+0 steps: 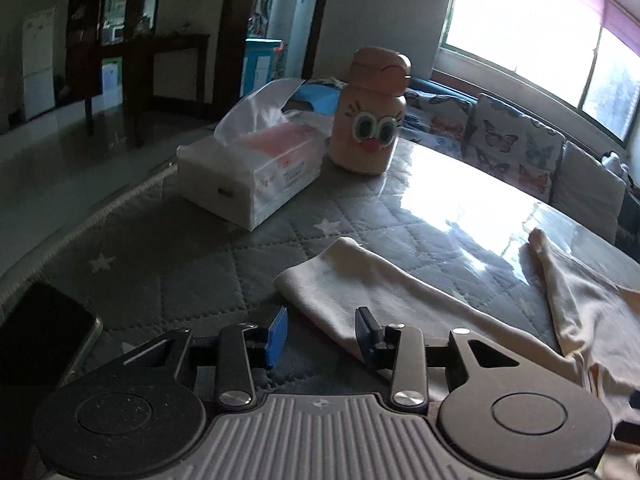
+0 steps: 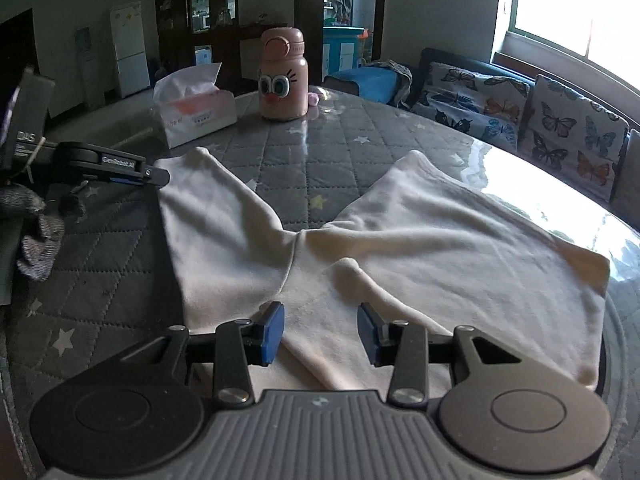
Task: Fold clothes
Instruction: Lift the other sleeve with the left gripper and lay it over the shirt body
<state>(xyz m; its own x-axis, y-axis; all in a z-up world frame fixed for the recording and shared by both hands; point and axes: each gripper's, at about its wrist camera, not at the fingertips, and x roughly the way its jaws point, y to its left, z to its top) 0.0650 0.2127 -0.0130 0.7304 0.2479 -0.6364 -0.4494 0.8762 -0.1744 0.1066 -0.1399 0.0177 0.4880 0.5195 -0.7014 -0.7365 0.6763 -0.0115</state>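
Phone cut off at edge

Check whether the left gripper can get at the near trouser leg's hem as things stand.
Probably yes. The left gripper hangs with jaws apart right at the cream trousers; nothing lies between. The tissue pack stands well beyond.

Left gripper: jaws apart, blue pads facing each other, nothing clamped between them, tips angled down. Right gripper: same, jaws parted to about the same gap, pads clear, also pitched down. In the right wrist view the left gripper shows side-on, well ahead and to the left of the right claw, with a grey-sleeved arm behind it at the left edge.
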